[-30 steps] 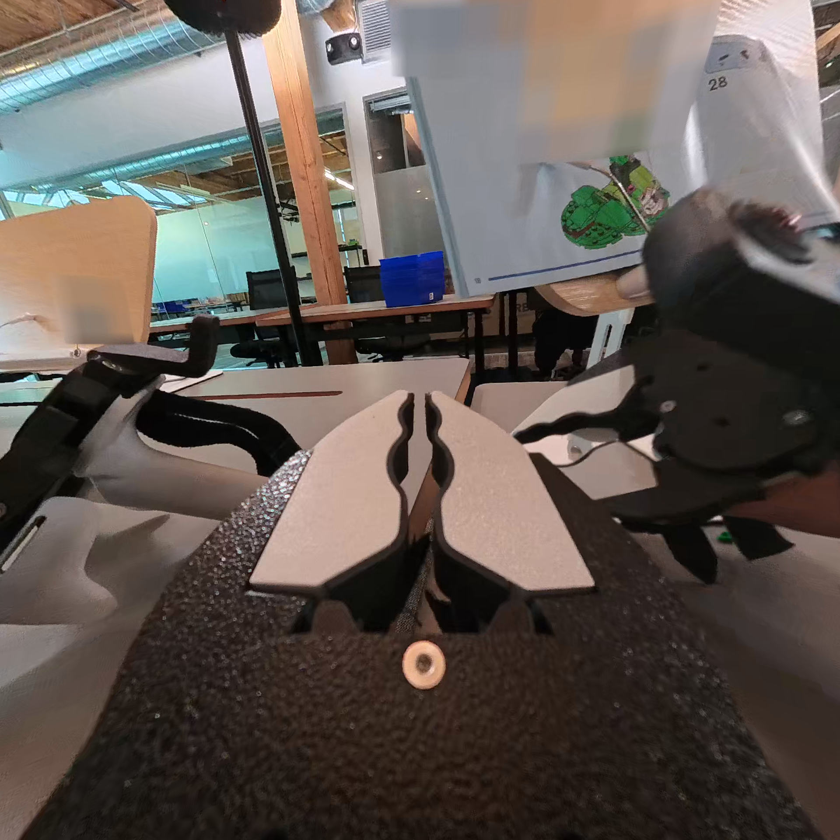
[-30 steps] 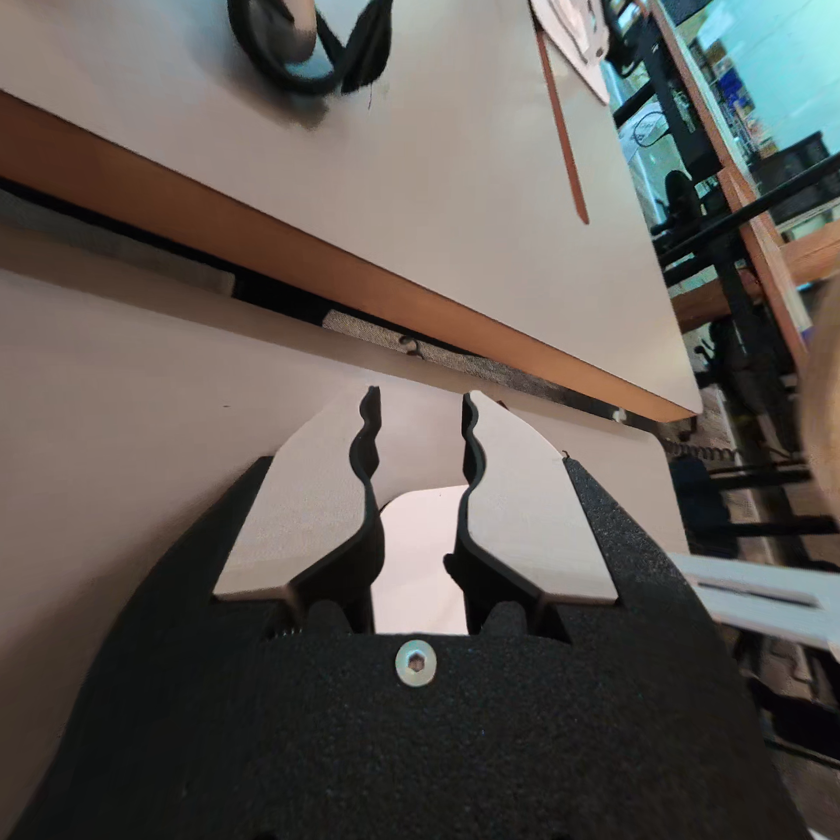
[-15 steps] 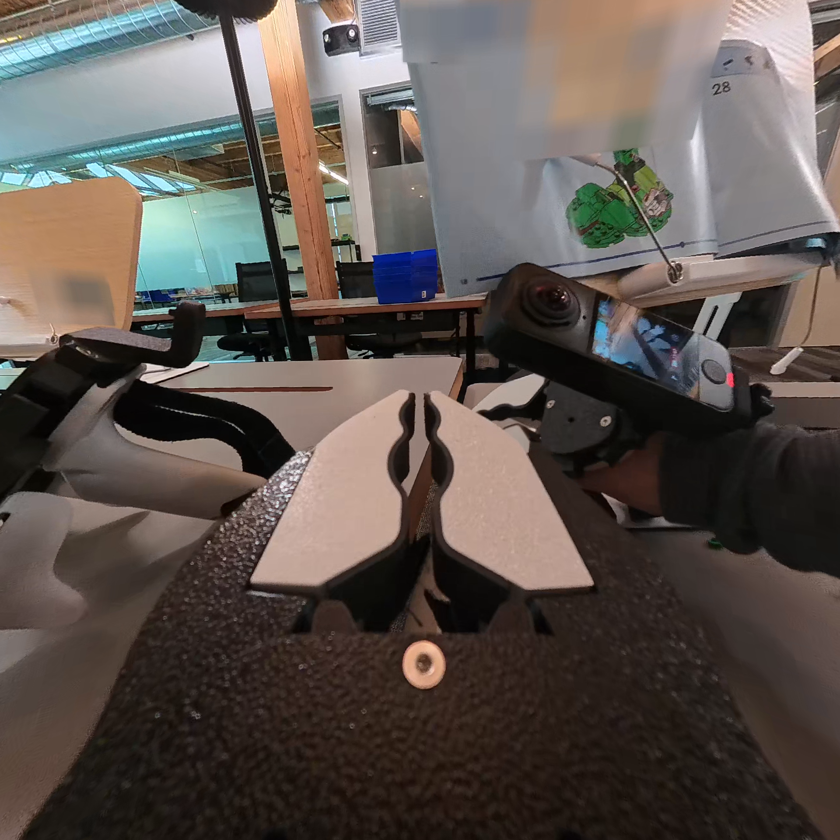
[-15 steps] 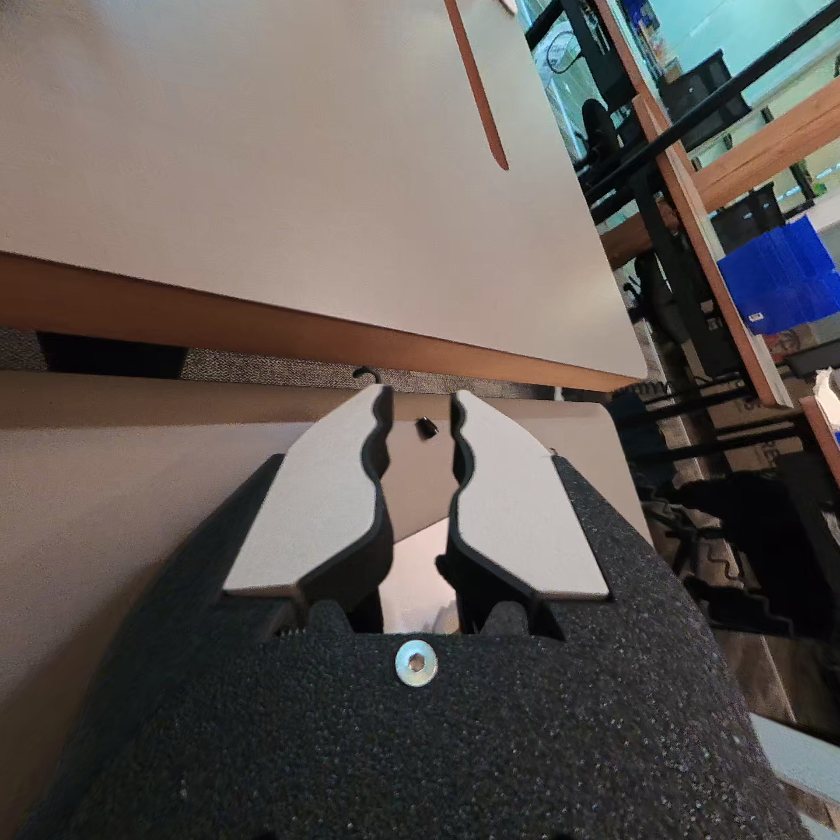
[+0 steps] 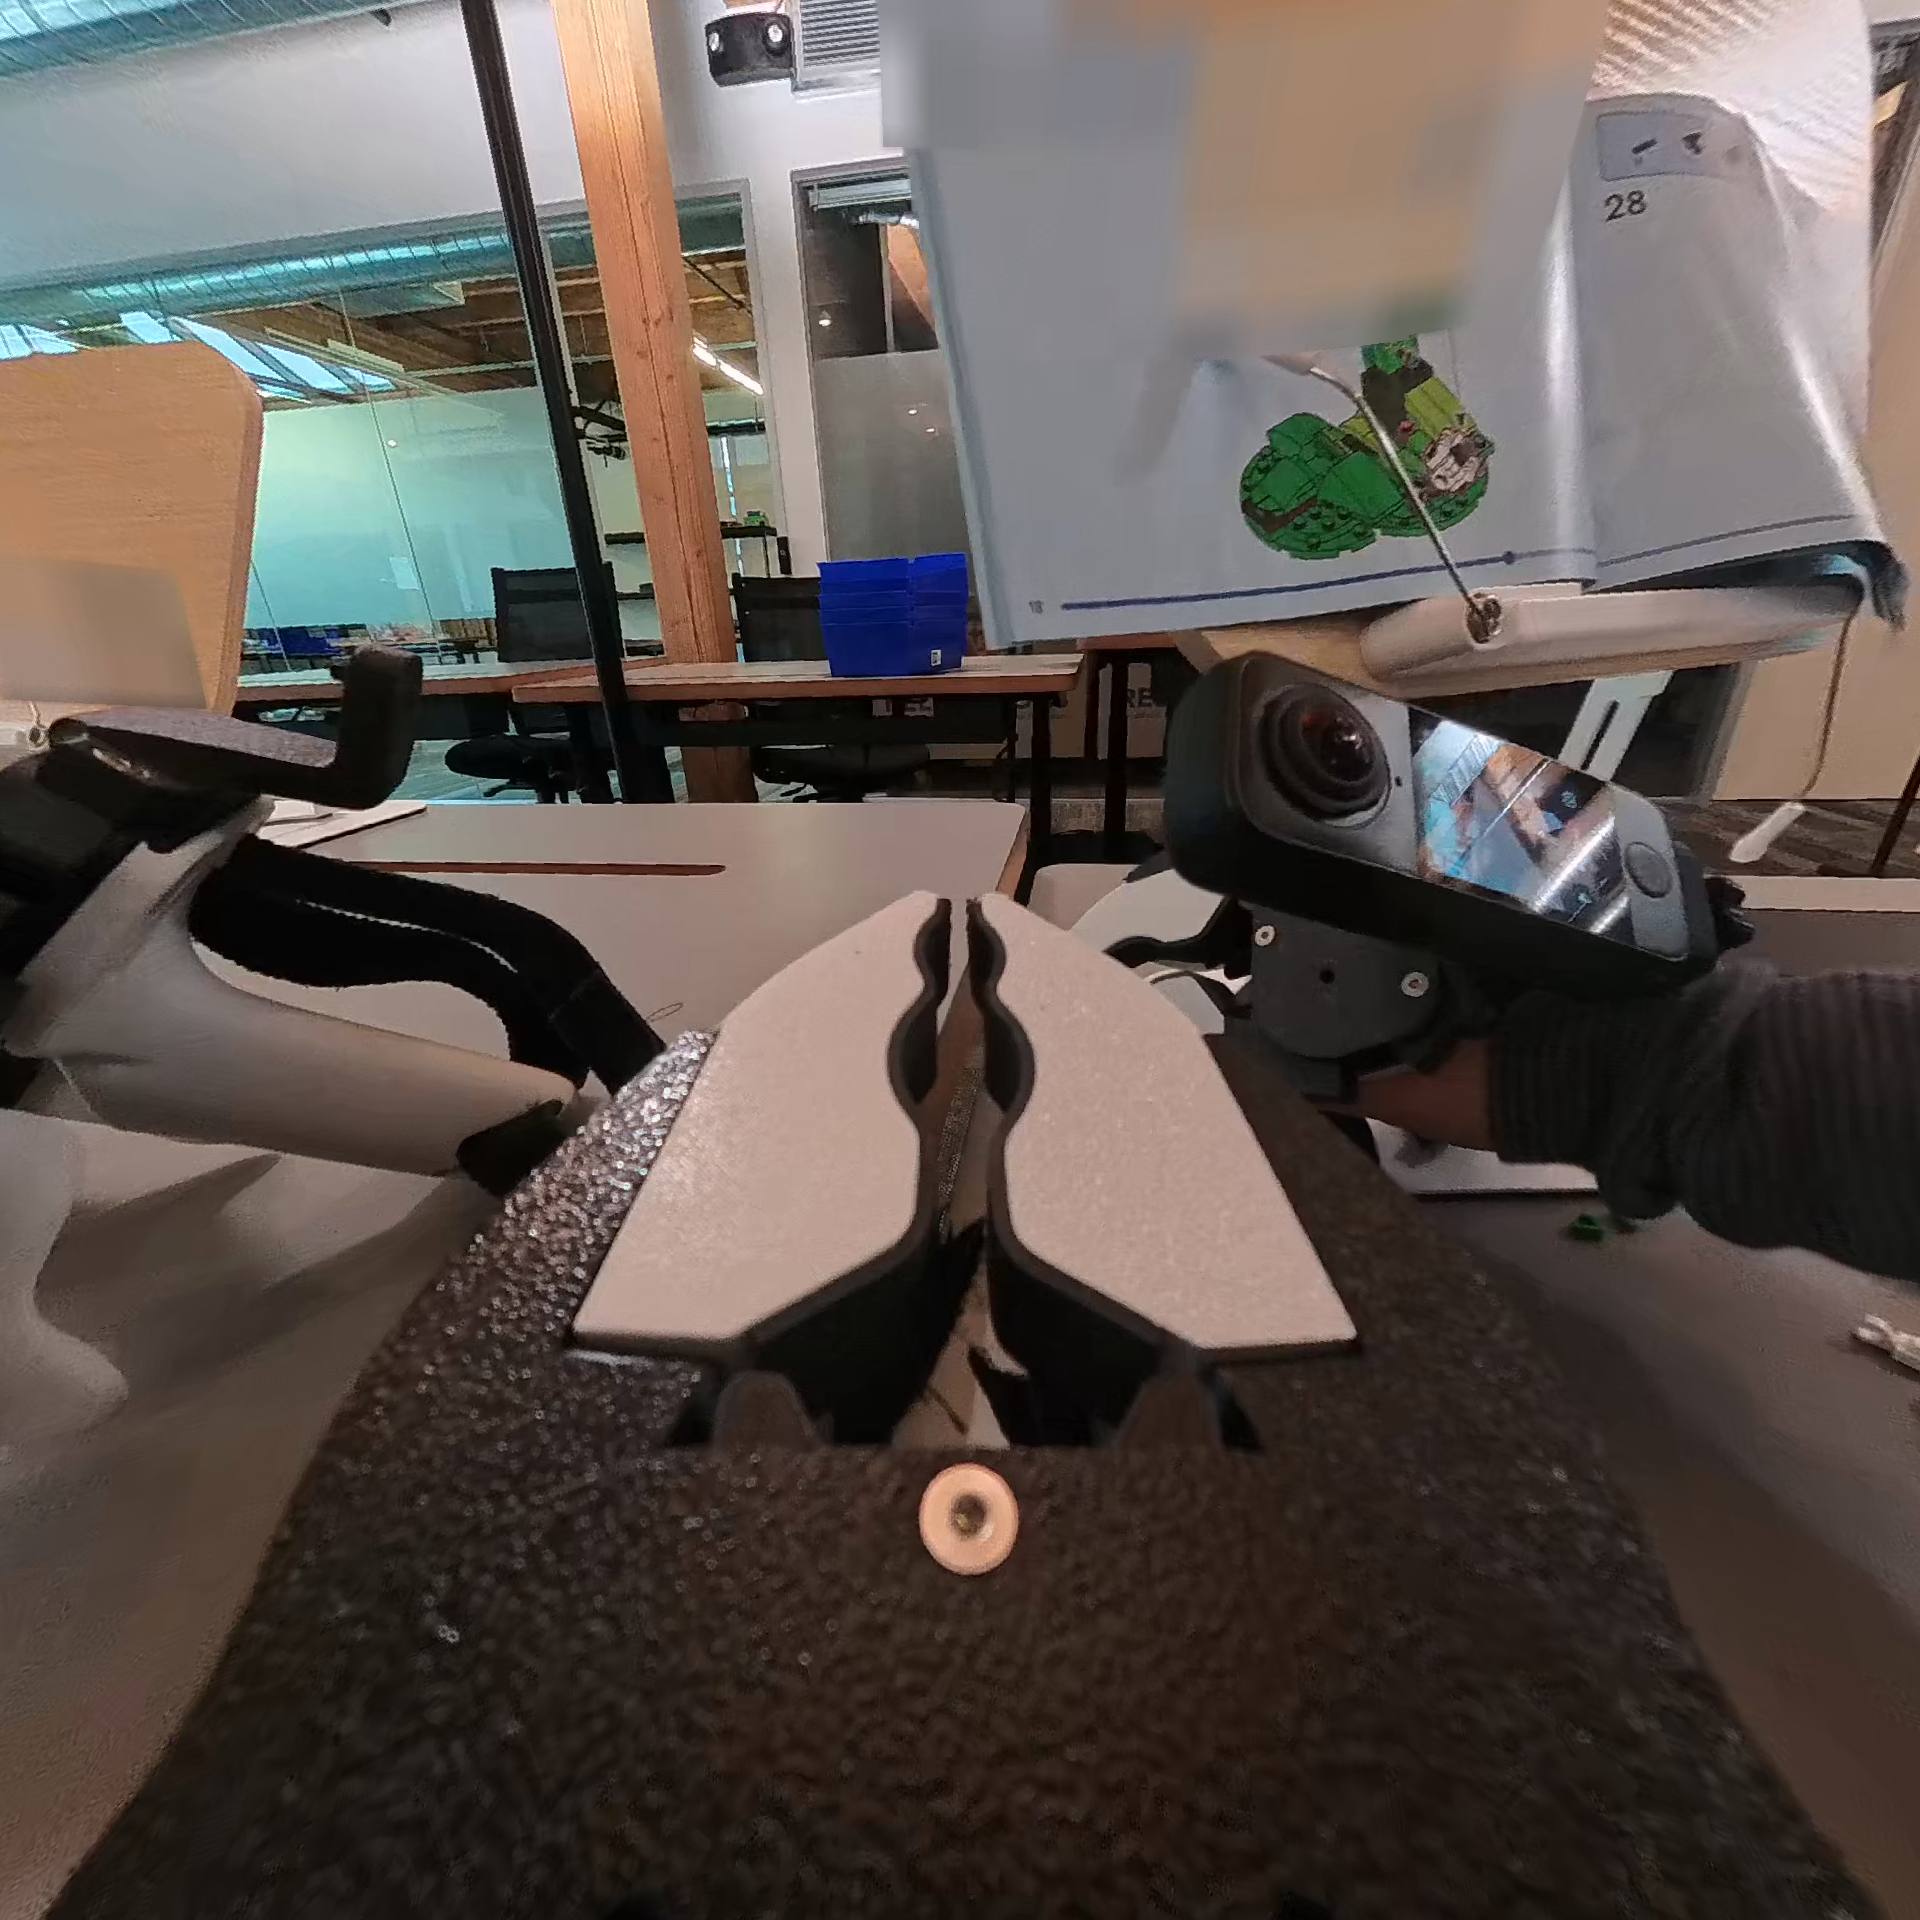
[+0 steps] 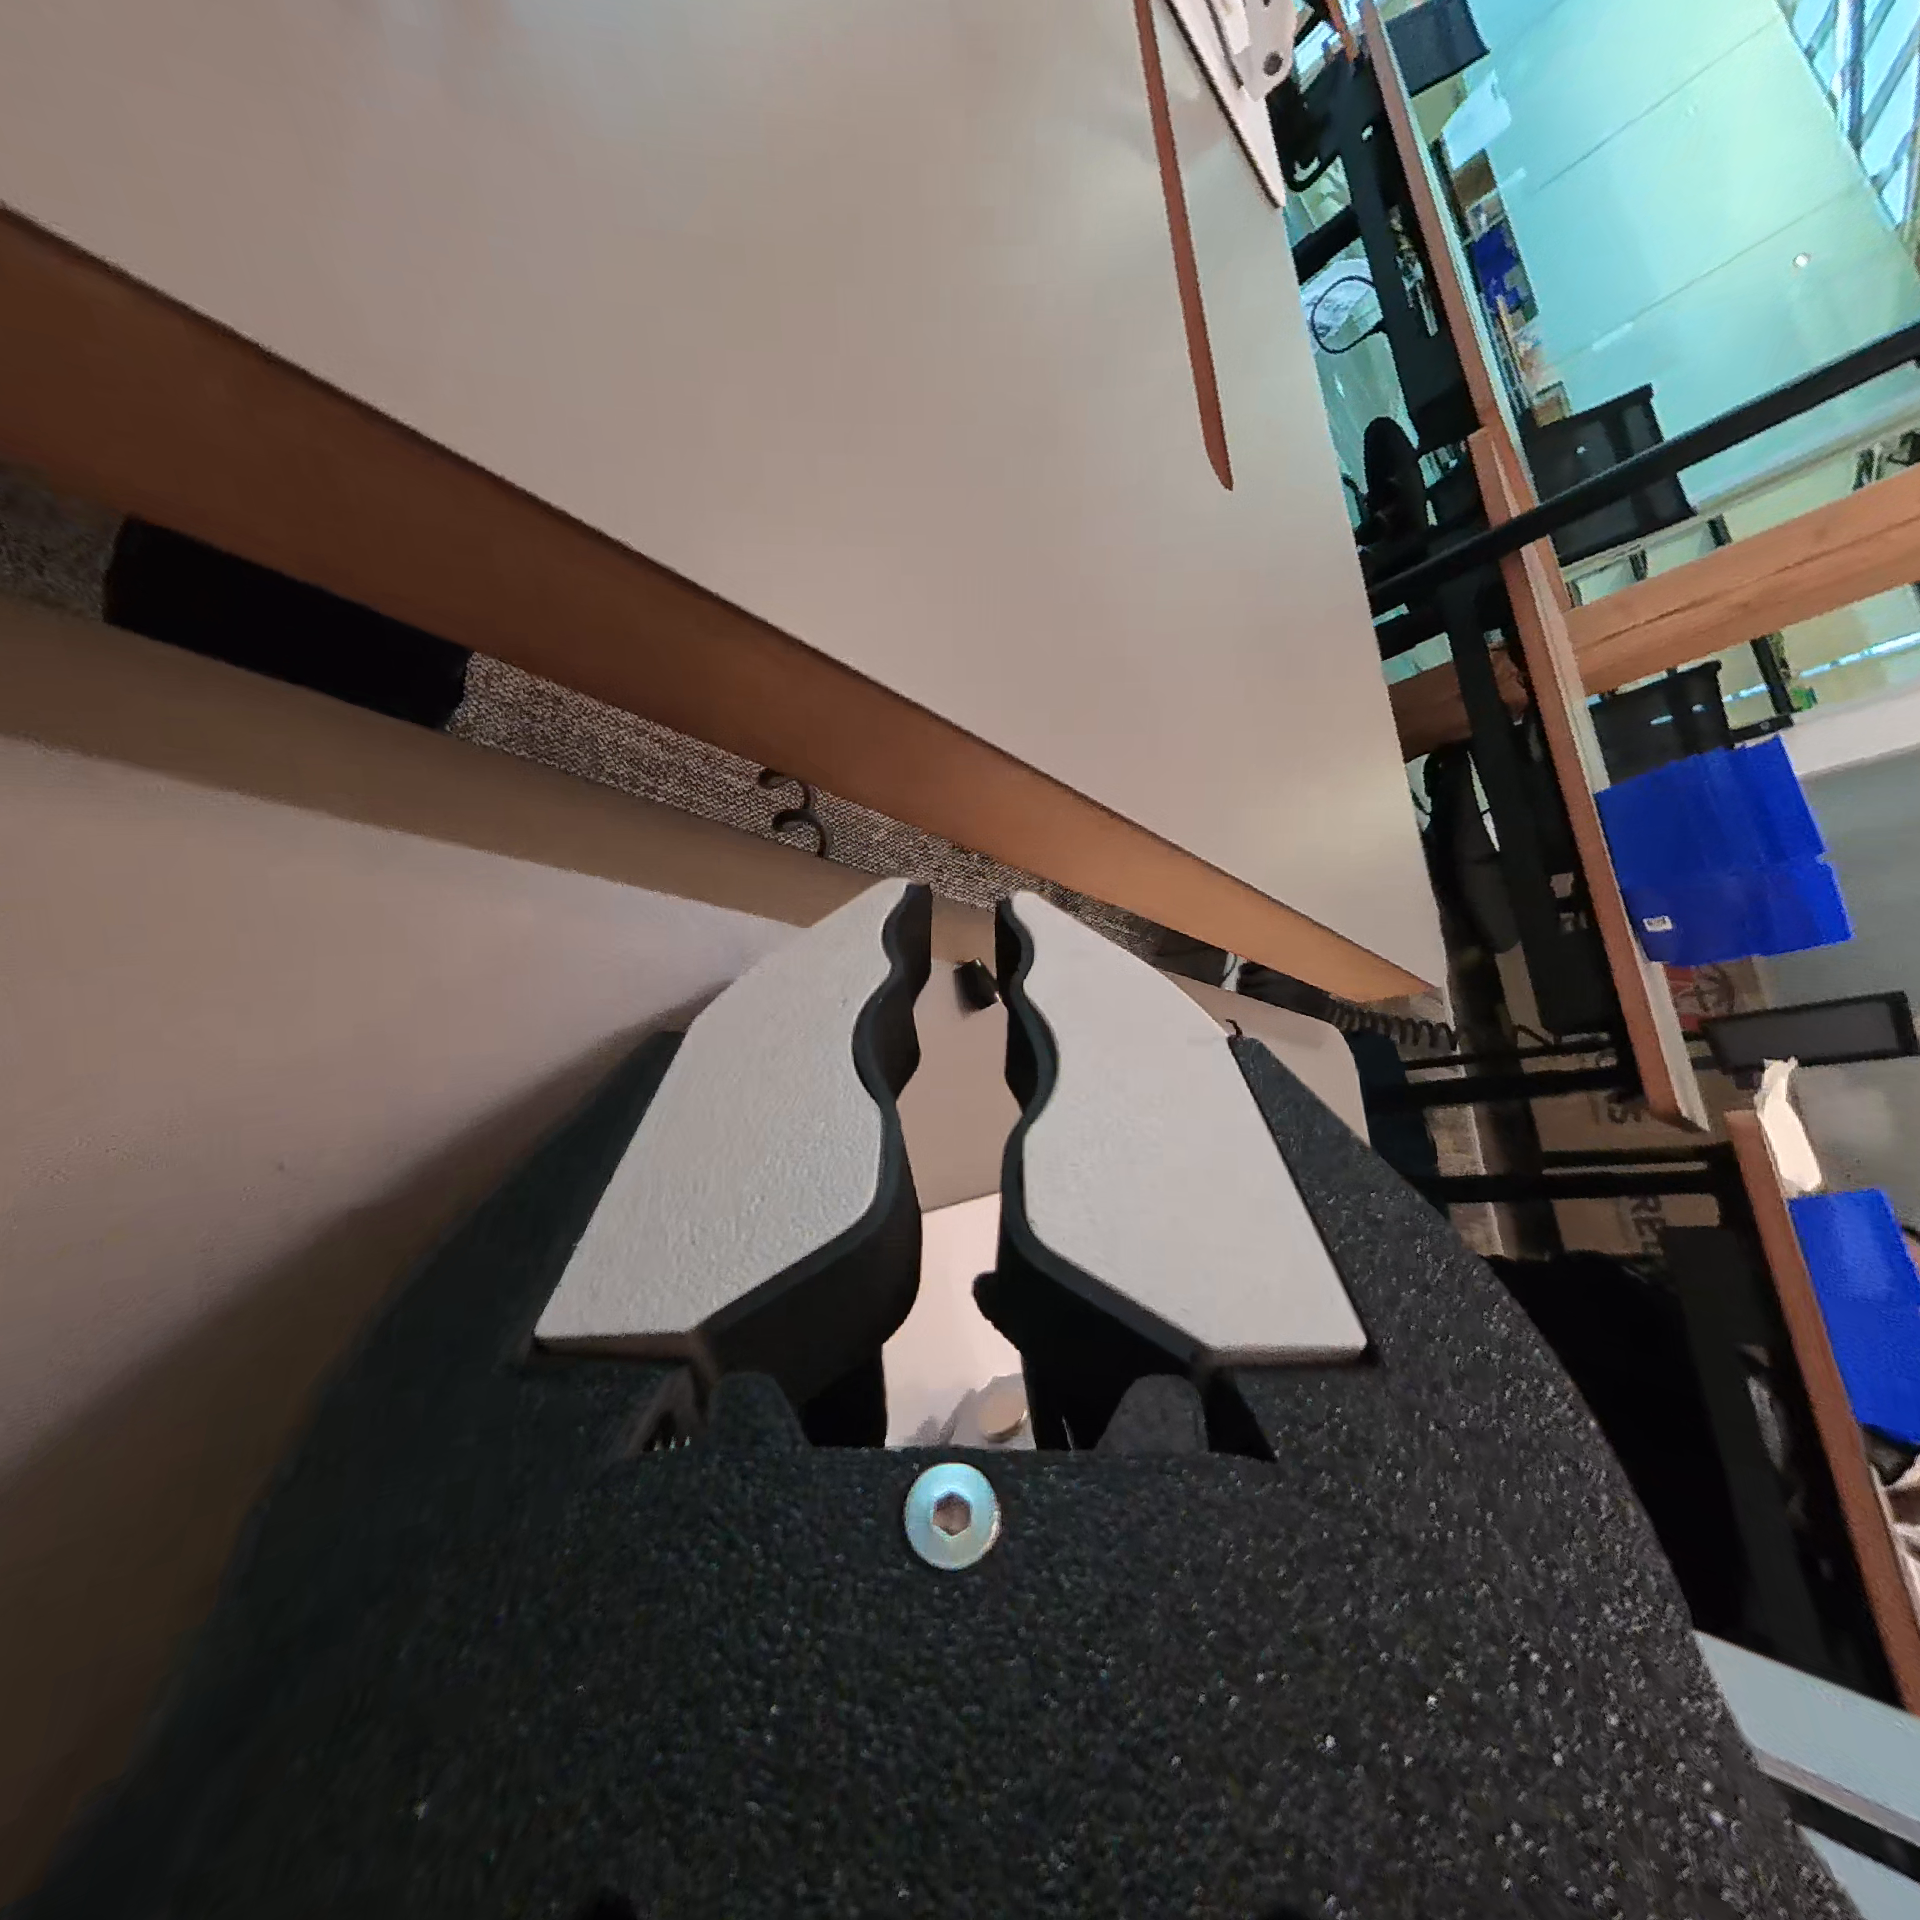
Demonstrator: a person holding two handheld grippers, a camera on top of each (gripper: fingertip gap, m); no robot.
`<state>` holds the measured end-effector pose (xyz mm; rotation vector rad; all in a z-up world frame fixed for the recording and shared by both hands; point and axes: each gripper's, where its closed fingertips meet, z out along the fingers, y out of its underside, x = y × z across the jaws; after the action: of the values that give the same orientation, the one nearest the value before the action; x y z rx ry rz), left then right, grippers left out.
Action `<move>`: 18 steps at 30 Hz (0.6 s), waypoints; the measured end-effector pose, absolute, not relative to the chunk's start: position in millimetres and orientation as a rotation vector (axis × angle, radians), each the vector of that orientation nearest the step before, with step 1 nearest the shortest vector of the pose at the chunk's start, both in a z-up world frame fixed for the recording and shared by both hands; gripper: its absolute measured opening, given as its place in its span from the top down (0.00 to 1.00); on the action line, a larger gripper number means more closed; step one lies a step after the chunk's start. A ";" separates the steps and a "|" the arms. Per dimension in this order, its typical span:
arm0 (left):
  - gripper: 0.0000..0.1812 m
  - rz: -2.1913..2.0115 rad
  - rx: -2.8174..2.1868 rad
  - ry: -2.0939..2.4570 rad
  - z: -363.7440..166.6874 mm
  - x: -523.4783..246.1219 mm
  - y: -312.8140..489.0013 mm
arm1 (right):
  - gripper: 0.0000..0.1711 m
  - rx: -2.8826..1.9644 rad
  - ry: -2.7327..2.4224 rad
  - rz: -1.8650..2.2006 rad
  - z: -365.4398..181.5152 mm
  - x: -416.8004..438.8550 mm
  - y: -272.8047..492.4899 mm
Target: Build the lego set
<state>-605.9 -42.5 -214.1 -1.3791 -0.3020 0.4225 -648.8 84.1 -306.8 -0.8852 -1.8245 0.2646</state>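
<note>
Two grey fingers of the left gripper (image 5: 959, 914) fill the left wrist view, its jaws nearly closed with only a thin slit between them and nothing held. Just right of it, a gloved hand (image 5: 1662, 1101) holds the right gripper's handle with its camera (image 5: 1434, 810). Behind stands an open instruction booklet (image 5: 1403, 416) on a stand; a tiny green lego piece (image 5: 1584, 1229) lies on the surface (image 5: 1714, 1455).

Right wrist view: the right gripper (image 6: 964, 914) is tilted, jaws slightly parted around a small black piece (image 6: 974, 982) on the surface (image 6: 312, 1039); contact cannot be told.
</note>
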 end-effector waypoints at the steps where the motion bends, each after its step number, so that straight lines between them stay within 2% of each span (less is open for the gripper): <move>1: 0.99 0.419 -1.381 -0.303 -214.5 -605.9 -42.2 | 0.93 -0.873 -1.838 0.255 -308.3 -648.4 84.7; 6: 0.99 0.410 -1.377 -0.309 -213.9 -606.2 -42.6 | 0.92 -0.868 -1.873 0.222 -313.0 -650.3 92.5; 13: 0.99 0.393 -1.371 -0.318 -213.3 -606.8 -42.3 | 0.86 -0.999 -1.919 0.264 -321.0 -656.0 101.4; 18: 0.99 0.382 -1.368 -0.317 -213.3 -606.5 -41.4 | 0.86 -1.116 -2.000 0.314 -325.1 -655.7 103.4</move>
<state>-606.5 -41.4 -213.3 -1.3683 -0.3168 0.3824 -655.7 103.4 -325.1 -1.1158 -1.9999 0.3135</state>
